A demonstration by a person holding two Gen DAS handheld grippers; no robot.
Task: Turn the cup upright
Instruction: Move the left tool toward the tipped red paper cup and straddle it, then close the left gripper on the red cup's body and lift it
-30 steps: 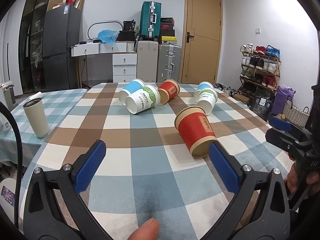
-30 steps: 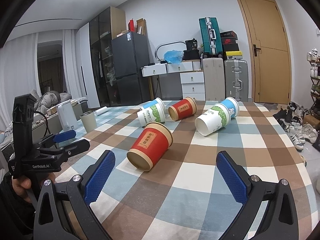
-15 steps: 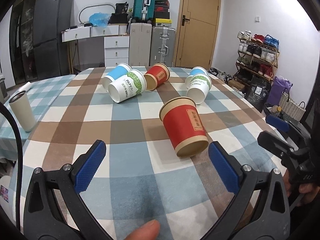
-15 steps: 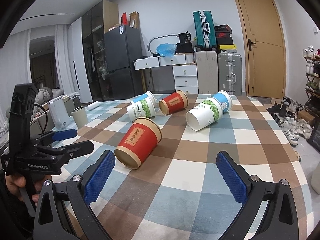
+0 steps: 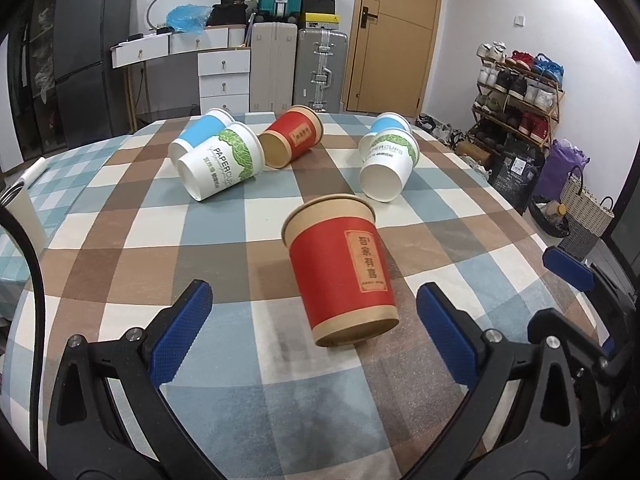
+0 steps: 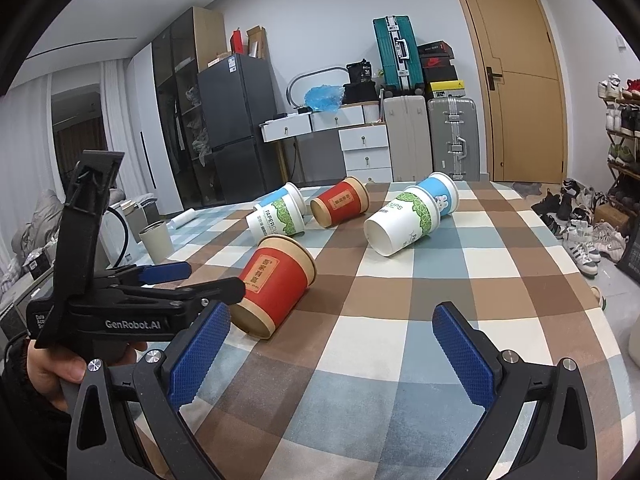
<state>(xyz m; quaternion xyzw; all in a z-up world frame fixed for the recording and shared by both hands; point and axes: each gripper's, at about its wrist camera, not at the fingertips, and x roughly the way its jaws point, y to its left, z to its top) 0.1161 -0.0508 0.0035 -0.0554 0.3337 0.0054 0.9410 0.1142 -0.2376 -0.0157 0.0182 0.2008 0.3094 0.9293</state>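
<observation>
While the checked table (image 5: 120, 272) carries toppled cups, the near red cup (image 5: 340, 268) lies sideways between the wide-spread fingers of the left gripper (image 5: 312, 320), marked "GenRobot.AI"; right gripper (image 6: 332, 344) gapes empty; white cup (image 5: 220, 164) reads "PAPERCUPS".

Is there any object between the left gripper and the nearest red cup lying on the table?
Nothing visible. The red cup lies on its side just ahead of the open left gripper, with only bare checkered tablecloth between them. The other cups lie farther back, behind it.
</observation>
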